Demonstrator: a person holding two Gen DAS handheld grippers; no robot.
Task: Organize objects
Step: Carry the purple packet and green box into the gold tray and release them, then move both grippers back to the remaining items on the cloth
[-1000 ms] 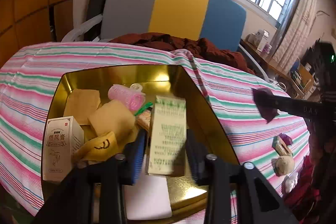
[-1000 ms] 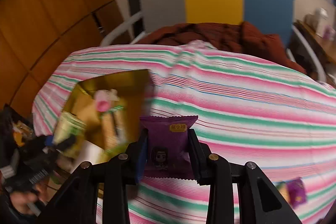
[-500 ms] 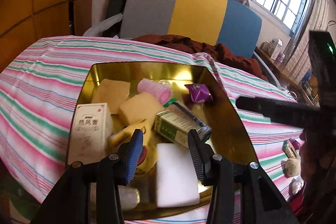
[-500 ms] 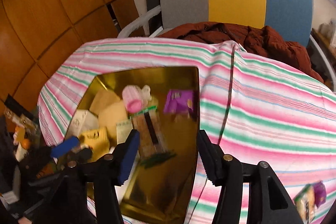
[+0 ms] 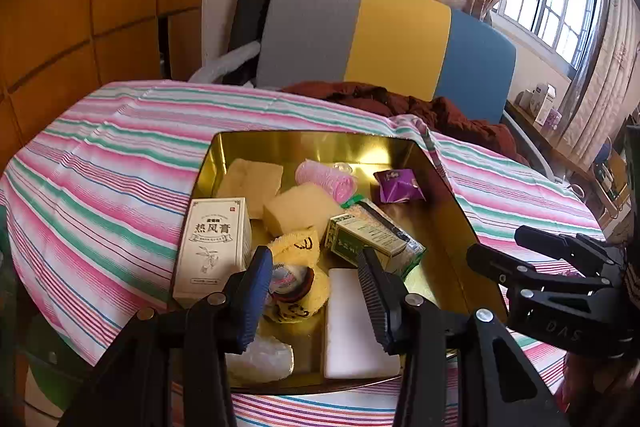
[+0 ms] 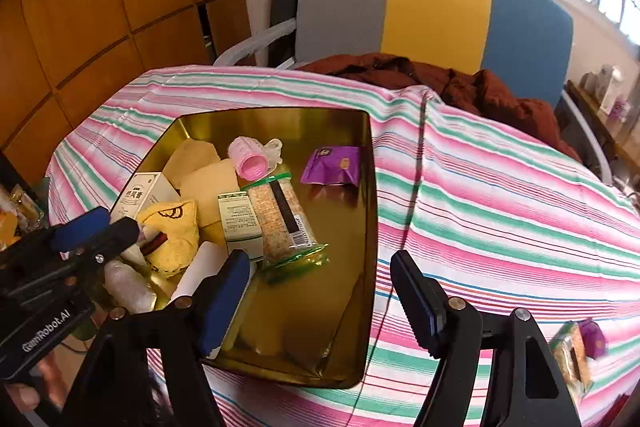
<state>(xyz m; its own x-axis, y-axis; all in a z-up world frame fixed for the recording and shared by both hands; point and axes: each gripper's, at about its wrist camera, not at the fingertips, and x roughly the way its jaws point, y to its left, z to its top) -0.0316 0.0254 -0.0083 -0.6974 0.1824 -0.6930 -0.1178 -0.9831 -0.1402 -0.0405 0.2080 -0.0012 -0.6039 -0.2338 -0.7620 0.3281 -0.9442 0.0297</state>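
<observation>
**Both grippers hanging empty over the gold tray**

We are holding the left gripper (image 5: 312, 291) and the right gripper (image 6: 320, 291) above the near end of the gold tray (image 6: 370, 211), each with fingers spread and gripping nothing. The purple snack packet (image 6: 334, 165) is lying inside the tray at its far right side, beside the pink roller (image 6: 250, 157) and the green-trimmed box (image 5: 362, 239), on the striped tablecloth (image 6: 500, 187).

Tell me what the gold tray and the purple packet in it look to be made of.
Gold tray: probably thin metal with a polished brass-coloured finish; its walls mirror the contents. Purple packet: likely glossy plastic film, judging by its sheen, wrinkles and crimped edge.
</observation>
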